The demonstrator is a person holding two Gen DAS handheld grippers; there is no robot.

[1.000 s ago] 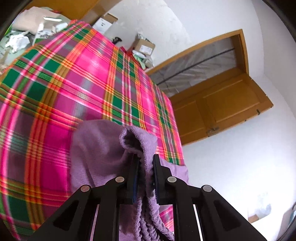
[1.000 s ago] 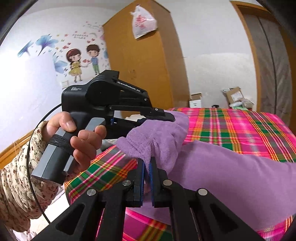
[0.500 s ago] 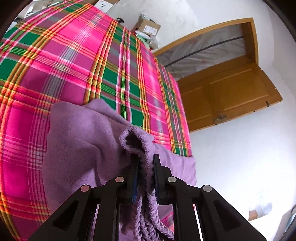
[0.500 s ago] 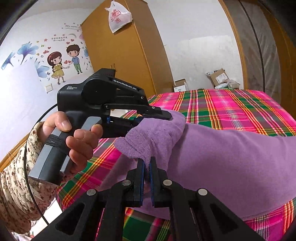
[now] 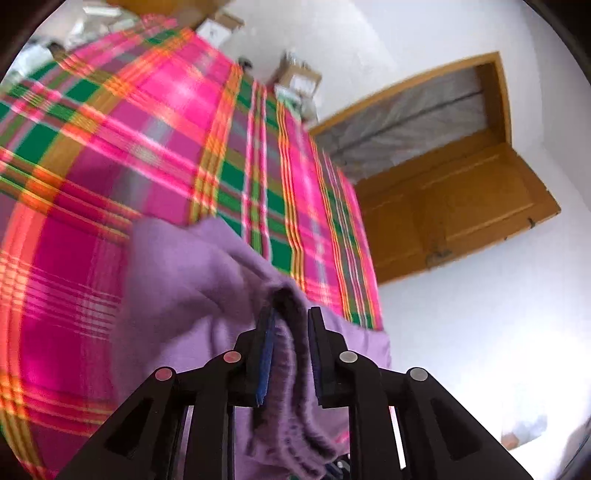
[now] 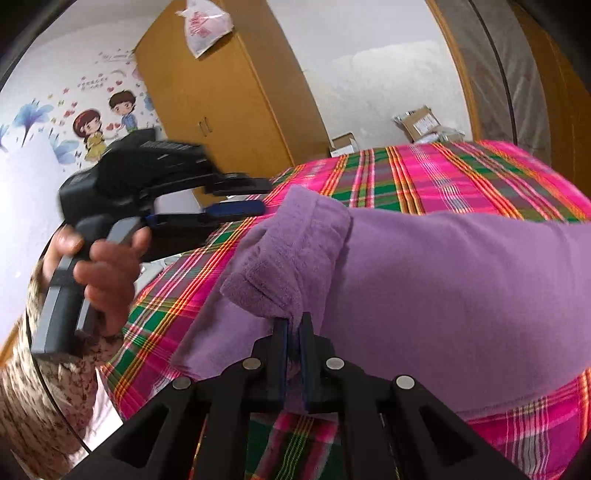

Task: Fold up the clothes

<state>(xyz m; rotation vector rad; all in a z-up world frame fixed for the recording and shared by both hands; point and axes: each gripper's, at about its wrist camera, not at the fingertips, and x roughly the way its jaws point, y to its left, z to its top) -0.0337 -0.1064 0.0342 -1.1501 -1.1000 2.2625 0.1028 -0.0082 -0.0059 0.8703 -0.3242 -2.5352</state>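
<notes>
Draping across the plaid bed (image 6: 461,173), the fuzzy purple garment (image 6: 443,280) was pinched in the right tool (image 6: 293,328); the left tool (image 5: 290,317) stood spread around its ribbed edge.

The garment (image 6: 461,295) is soft purple cloth: its turned-back cuff (image 6: 280,258) shows a fuzzy, napped fleece side, while the outer face is smoother and matt, and its ribbed knit hem (image 5: 291,417) hangs in ridges. The bedspread (image 5: 110,155) is thin woven plaid cloth, flat and matt. Each hand-held gripper, left (image 5: 290,354) and right (image 6: 293,354), is matt black plastic with small dull metal discs and blue rubbery pads. The wardrobe (image 6: 221,96) and door (image 5: 454,214) are smooth wood with a slight sheen. The boxes (image 6: 421,122) are cardboard. The bag (image 6: 203,26) is thin, crinkled plastic. The sleeve (image 6: 33,398) is printed cloth.
</notes>
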